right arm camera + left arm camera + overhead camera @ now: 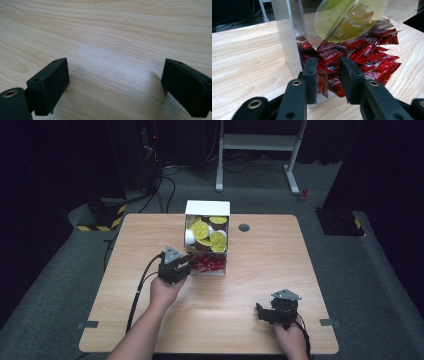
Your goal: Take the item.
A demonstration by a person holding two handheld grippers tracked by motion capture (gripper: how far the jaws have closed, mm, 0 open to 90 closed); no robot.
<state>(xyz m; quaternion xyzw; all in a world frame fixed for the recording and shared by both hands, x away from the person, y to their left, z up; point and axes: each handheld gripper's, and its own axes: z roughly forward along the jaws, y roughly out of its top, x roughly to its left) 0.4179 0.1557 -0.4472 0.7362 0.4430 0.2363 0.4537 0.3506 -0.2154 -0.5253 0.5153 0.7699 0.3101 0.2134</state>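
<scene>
Between left gripper [328, 75] fingers [310, 72], red packets [332, 56]

Counter [250, 285]: dispenser box [207, 209] stands at the far middle. Upper compartment: round-lidded cups [202, 231], piled. Lower opening, on the person's side: sachets [209, 264], spilling forward onto the counter. Small round grommet [244, 227] in the counter just right of the box. Left gripper [189, 265] at the box's near left corner, jaws among the sachets [352, 60]. Right gripper [261, 312] near the front right edge, well apart from the box, over bare counter [112, 37].
</scene>
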